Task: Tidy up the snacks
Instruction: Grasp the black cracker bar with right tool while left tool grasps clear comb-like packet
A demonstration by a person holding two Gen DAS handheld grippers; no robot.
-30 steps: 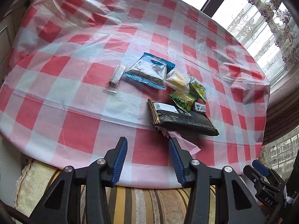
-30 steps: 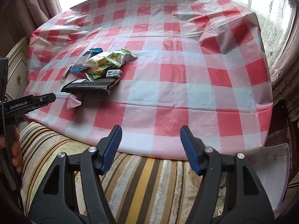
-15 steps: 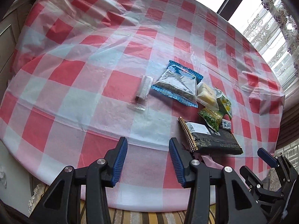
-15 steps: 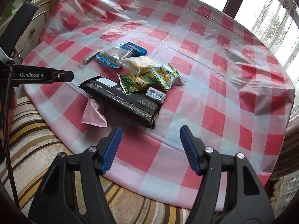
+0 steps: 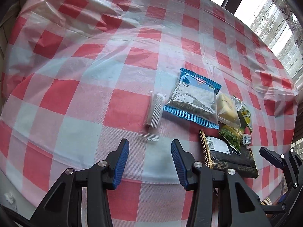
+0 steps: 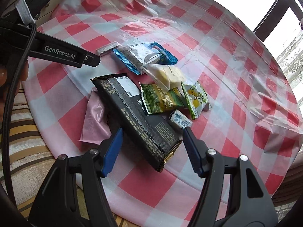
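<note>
Several snack packets lie on the checked table. A thin clear stick packet (image 5: 154, 113) lies just ahead of my open, empty left gripper (image 5: 150, 149). Beside it are a blue-edged foil packet (image 5: 191, 102), a pale cake packet (image 5: 227, 107) and green packets (image 5: 232, 137). My right gripper (image 6: 152, 141) is open, its jaws either side of the near end of a long black packet (image 6: 136, 117). A pink packet (image 6: 94, 121) lies partly under it. A green pea packet (image 6: 161, 99), a yellow-green packet (image 6: 196, 98) and a small wrapped candy (image 6: 180, 120) sit beyond.
The round table (image 5: 75, 66) wears a red-and-white cloth under wrinkled clear plastic. A striped cushion (image 6: 20, 132) lies below the near edge. A window with lace curtains (image 5: 280, 22) stands behind. The left gripper's body (image 6: 62, 54) crosses the right wrist view.
Both grippers have moved forward over the table. The left one closed in on the stick packet; the right one came down around the black packet's near end. Both stayed open.
</note>
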